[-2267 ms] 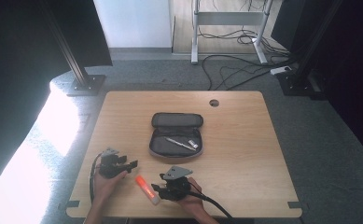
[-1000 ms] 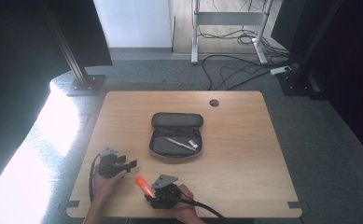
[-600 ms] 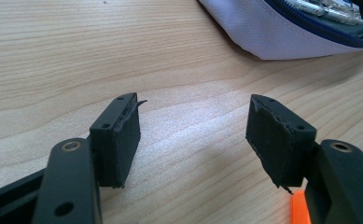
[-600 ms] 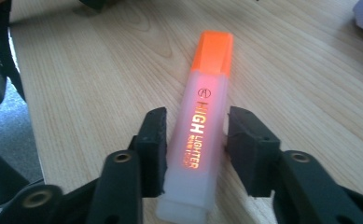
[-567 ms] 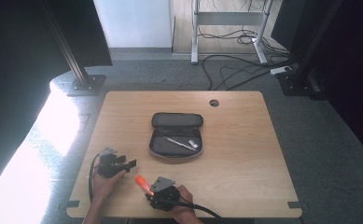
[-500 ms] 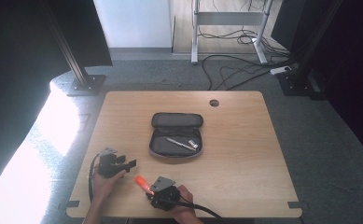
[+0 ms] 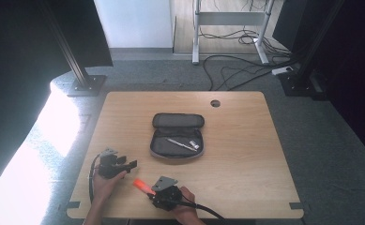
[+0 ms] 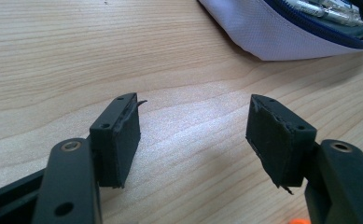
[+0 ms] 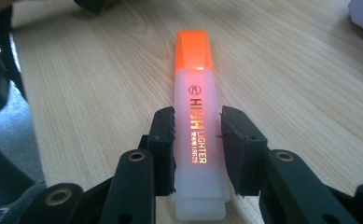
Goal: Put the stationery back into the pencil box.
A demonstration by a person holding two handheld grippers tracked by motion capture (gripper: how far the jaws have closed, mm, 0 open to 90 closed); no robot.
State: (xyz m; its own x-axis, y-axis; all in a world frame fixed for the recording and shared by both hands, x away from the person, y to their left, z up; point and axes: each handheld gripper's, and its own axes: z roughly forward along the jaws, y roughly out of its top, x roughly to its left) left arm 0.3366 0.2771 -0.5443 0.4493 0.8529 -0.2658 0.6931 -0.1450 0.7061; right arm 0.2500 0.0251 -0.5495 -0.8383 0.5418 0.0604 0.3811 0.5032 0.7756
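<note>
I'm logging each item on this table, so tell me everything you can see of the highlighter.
The highlighter is a flat, translucent plastic marker with an orange cap on its far end and a paler, glowing body printed "HIGHLIGHTER" in orange along its length. It lies flat on the wooden table near the front edge, left of the right tongs, cap pointing away from them. Their jaws have just been closing and sit against both sides of the body. The pencil case lies apart, farther back.

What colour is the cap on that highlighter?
Orange, on a whitish body; the highlighter cap shows best in the right gripper view.
</note>
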